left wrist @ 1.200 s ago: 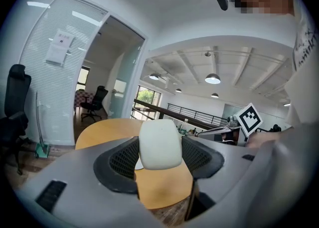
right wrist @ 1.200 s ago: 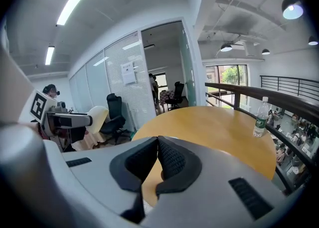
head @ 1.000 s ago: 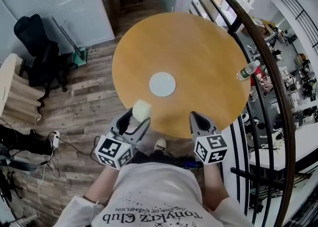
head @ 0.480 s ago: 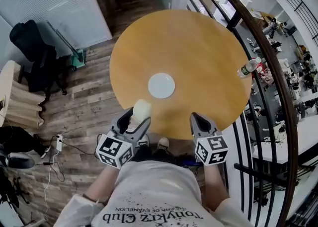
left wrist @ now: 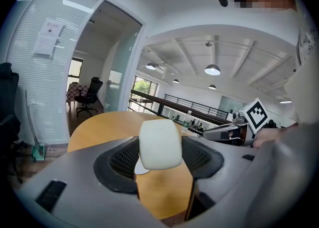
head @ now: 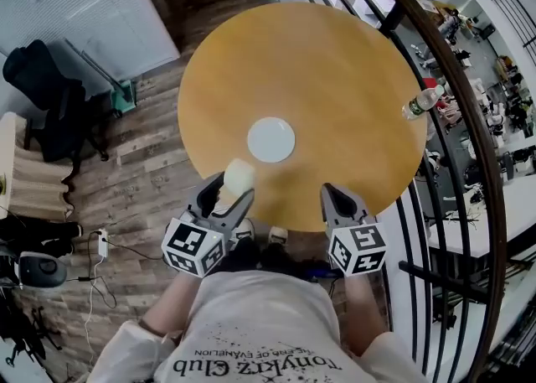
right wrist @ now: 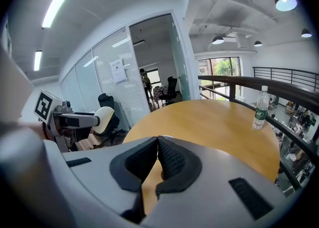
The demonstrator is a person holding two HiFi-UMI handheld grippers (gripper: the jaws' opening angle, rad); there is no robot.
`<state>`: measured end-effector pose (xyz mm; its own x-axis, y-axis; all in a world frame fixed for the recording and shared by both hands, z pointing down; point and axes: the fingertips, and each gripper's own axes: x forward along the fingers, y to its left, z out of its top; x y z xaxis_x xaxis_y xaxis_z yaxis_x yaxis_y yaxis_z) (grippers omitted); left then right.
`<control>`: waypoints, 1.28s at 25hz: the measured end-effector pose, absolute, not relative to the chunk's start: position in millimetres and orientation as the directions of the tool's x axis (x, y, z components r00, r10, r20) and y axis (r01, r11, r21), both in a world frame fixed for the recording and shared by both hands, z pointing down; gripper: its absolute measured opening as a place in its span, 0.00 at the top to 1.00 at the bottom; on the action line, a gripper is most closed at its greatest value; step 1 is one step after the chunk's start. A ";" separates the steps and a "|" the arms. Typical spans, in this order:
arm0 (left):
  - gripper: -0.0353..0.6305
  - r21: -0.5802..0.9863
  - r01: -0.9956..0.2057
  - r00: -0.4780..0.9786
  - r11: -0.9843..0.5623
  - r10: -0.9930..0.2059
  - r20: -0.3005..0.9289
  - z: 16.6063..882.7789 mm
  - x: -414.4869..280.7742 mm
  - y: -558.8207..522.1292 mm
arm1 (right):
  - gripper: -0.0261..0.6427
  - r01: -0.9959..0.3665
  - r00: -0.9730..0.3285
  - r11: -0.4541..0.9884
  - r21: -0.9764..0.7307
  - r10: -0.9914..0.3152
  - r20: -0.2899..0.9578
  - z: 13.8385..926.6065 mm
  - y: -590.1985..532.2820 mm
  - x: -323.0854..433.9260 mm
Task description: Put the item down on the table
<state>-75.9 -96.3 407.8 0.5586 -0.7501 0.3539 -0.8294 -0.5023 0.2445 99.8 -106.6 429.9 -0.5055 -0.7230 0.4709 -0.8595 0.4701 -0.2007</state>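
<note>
Holding with the left gripper [head: 228,193] a pale rounded item [left wrist: 159,144], jaws pressed on its two sides. Nothing between the closed jaws of the right gripper [right wrist: 155,147]. Both poised at the near edge of the round wooden table [head: 335,80], the item up in the air just over that edge, seemingly clear of the top. Against a second ago: table nearer and fuller in the head view, grip unchanged. Probably an approach, with lowering and release not yet done. At the table's middle, a white disc [head: 270,139]. Near its right rim, a water bottle [head: 421,103], green label too small to read. On the shirt [head: 260,323], upside down, roughly "tonykrz Club".
</note>
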 end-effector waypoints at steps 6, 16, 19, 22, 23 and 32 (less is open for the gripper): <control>0.52 0.237 -0.819 0.573 -0.522 -0.724 0.385 422.5 -78.7 -123.1 | 0.92 -0.866 -0.496 0.456 -0.207 -0.721 0.484 437.7 -126.8 94.5; 0.52 0.209 -0.801 0.589 -0.560 -0.678 0.440 454.4 -73.8 -155.5 | 0.92 -0.871 -0.488 0.432 -0.234 -0.715 0.500 463.7 -145.4 93.2; 0.52 0.214 -0.800 0.590 -0.561 -0.668 0.454 458.6 -75.6 -170.9 | 0.92 -0.874 -0.483 0.427 -0.232 -0.711 0.512 463.2 -156.6 92.2; 0.52 0.215 -0.798 0.590 -0.563 -0.656 0.470 466.3 -77.4 -184.7 | 0.92 -0.876 -0.479 0.421 -0.235 -0.706 0.522 466.1 -166.6 90.8; 0.52 0.213 -0.796 0.591 -0.566 -0.652 0.476 469.9 -76.8 -188.9 | 0.92 -0.877 -0.479 0.418 -0.239 -0.705 0.524 467.9 -169.4 90.9; 0.52 0.173 -0.776 0.592 -0.607 -0.603 0.535 504.8 -63.9 -217.4 | 0.92 -0.881 -0.471 0.394 -0.261 -0.693 0.546 485.5 -181.0 94.3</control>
<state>-63.9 -217.4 504.8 0.5916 -0.6033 0.5348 -0.7755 -0.6072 0.1729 94.3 -181.0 485.5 -0.4712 -0.6930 0.5456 -0.8814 0.3936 -0.2612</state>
